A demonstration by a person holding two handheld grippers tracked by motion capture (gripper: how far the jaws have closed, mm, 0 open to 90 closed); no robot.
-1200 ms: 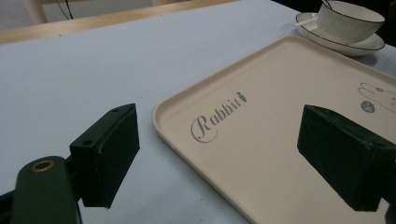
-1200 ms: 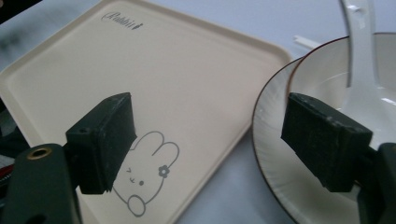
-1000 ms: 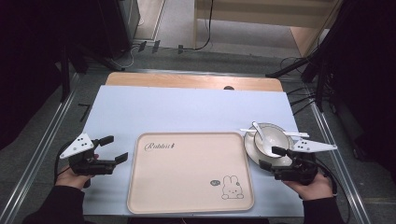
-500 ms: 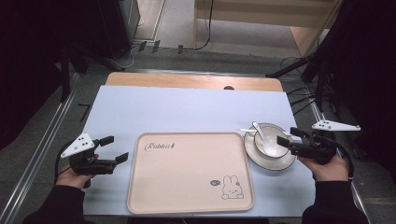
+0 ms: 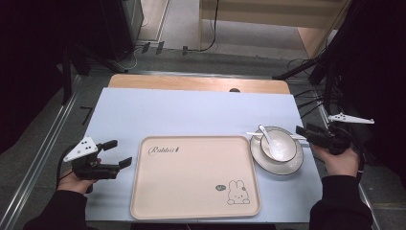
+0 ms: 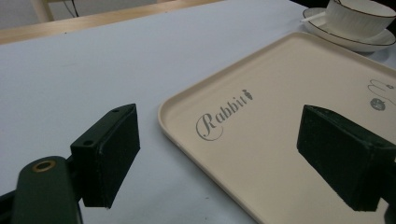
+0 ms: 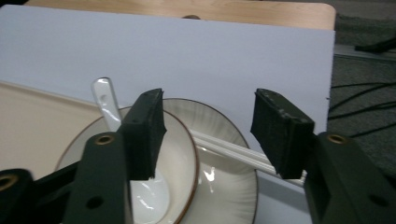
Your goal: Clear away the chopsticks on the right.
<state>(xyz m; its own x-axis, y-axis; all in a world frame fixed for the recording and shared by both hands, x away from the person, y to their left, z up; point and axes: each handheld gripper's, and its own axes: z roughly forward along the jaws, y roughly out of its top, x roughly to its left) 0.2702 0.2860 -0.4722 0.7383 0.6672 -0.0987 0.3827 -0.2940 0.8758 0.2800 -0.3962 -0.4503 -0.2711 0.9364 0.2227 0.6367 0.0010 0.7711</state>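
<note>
The bowl [image 5: 282, 145] sits on its saucer [image 5: 276, 163] just right of the tray [image 5: 191, 201], straight ahead of the right gripper [image 5: 301, 131], whose jaws have just been closing yet remain spread, holding nothing. The left gripper [image 5: 119, 153], jaws spread, is far off.

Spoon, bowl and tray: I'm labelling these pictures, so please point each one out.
spoon [image 5: 274, 148], high view, on its scoop inside the bowl.
bowl [image 7: 184, 154], right gripper view, on its inner wall.
tray [image 5: 191, 187], high view, on its bare middle.

A lab-like recording space was suggested by dark curtains [image 5: 38, 57], floor cables [image 5: 191, 48] and a paper-covered tabletop [image 5: 191, 112].
</note>
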